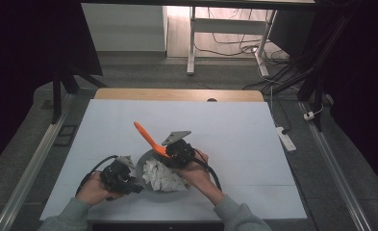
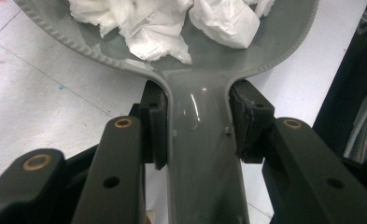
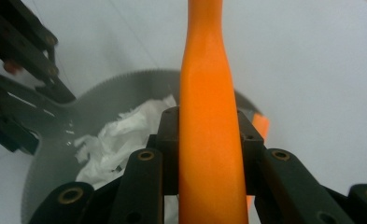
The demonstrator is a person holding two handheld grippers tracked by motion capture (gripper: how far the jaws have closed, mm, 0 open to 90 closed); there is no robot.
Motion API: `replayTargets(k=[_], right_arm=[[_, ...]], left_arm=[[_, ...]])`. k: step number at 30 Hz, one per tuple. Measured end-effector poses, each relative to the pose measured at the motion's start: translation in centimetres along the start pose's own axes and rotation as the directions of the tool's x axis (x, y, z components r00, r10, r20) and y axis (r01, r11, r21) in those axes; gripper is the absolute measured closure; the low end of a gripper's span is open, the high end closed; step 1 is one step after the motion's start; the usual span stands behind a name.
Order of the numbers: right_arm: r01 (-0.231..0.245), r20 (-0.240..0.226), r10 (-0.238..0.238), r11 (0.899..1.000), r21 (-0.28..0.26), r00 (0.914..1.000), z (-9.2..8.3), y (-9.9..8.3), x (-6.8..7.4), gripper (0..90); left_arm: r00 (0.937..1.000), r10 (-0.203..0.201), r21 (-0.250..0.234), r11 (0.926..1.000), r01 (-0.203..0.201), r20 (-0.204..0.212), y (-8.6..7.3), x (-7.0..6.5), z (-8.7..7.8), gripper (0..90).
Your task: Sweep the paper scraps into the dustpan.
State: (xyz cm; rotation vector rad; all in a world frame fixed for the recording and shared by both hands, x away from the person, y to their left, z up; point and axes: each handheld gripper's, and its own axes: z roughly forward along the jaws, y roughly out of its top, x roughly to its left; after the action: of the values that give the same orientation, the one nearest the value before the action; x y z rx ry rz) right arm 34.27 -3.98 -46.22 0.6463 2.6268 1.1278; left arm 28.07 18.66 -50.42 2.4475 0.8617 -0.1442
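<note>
Left gripper [image 2: 197, 126]: jaws clamped on the grey handle [image 2: 202, 154] of the pan [image 2: 284, 42], one pad pressed to each side where the handle widens into the bowl. In the high view this gripper [image 1: 131, 185] lies at 9 o'clock of the pan [image 1: 145, 161], held by the left hand [image 1: 93, 190], its cable looping off toward 10 o'clock.

Right gripper [image 3: 209, 140]: jaws clamped on the orange spatula [image 3: 209, 154], the pads meeting its shaft from both sides. In the high view the gripper [image 1: 170, 155] sits at 1 o'clock of the pan, held by the right hand [image 1: 196, 171]; the spatula [image 1: 148, 137] rises from it toward 10 o'clock, tilted, its far end over bare table. The grey plate on top of this gripper points toward 12 o'clock.

Pan: near the front edge of the white table [image 1: 234, 134], at about 6 o'clock of its surface, between the two hands. It holds crumpled white paper [image 1: 160, 175], heaped across the middle of the bowl; in the left gripper view the paper [image 2: 158, 28] lies just beyond the handle root, and in the right gripper view the paper [image 3: 116, 140] shows at 9 o'clock of the spatula shaft, inside the pan's ribbed rim [image 3: 125, 81]
</note>
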Motion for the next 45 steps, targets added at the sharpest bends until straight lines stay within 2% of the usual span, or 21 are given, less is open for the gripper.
replayTargets(k=[4, 9, 11, 19, 24, 29, 31, 35, 37, 39, 45], right_arm=[[-0.018, 0.023, 0.019, 0.998, -0.066, 0.9995, -1.4, 0.2, -0.8, 70.3], [-0.053, 0.028, 0.055, 0.995, -0.079, 0.9981, -2.5, 0.2, -1.9, 70.3], [-0.063, 0.024, 0.065, 0.996, -0.067, 0.9976, -2.8, 0.0, -2.4, 70.3], [-0.119, 0.077, 0.120, 0.993, -0.017, 0.9897, -4.0, -2.5, -3.9, 70.3], [-0.163, 0.117, 0.160, 0.986, 0.015, 0.9801, -4.6, -4.2, -4.7, 70.3], [-0.187, 0.150, 0.178, 0.981, 0.050, 0.9725, -4.9, -5.9, -5.2, 70.3], [-0.189, 0.177, 0.176, 0.980, 0.063, 0.9683, -5.1, -6.5, -5.6, 70.3], [-0.228, 0.210, 0.207, 0.970, 0.081, 0.9556, -4.9, -7.6, -6.5, 70.3], [-0.237, 0.204, 0.214, 0.967, 0.095, 0.9552, -4.4, -7.9, -6.6, 70.3], [-0.238, 0.186, 0.219, 0.967, 0.087, 0.9578, -4.1, -7.7, -6.2, 70.3], [-0.180, 0.115, 0.168, 0.979, 0.101, 0.9791, -2.1, -6.1, -3.2, 70.3]], left_arm=[[1.0000, -0.004, -0.005, 1.0000, 0.004, 0.006, -0.2, 0.0, 0.1, 61.1], [0.9999, -0.008, -0.001, 1.0000, 0.008, 0.008, -0.3, 0.0, 0.2, 61.1], [0.9999, -0.011, -0.005, 0.9999, 0.011, 0.008, -0.3, 0.0, 0.2, 61.1], [0.9995, -0.030, -0.012, 0.9995, 0.030, 0.009, -0.7, -0.2, 0.5, 61.2], [0.9987, -0.050, -0.023, 0.9985, 0.050, 0.012, -0.8, -0.4, 0.5, 61.2], [0.9981, -0.061, -0.024, 0.9979, 0.061, 0.007, -1.0, -0.7, 0.7, 61.2], [0.9980, -0.063, -0.023, 0.9977, 0.063, 0.007, -1.0, -0.7, 0.8, 61.2], [0.9978, -0.066, -0.025, 0.9975, 0.066, 0.007, -1.1, -0.8, 0.9, 61.2], [0.9978, -0.066, -0.027, 0.9975, 0.066, 0.009, -1.0, -0.9, 0.9, 61.2], [0.9977, -0.067, -0.026, 0.9974, 0.067, 0.010, -1.0, -0.9, 0.9, 61.2], [0.9976, -0.068, -0.027, 0.9973, 0.069, 0.011, -1.0, -1.0, 1.0, 61.2]])
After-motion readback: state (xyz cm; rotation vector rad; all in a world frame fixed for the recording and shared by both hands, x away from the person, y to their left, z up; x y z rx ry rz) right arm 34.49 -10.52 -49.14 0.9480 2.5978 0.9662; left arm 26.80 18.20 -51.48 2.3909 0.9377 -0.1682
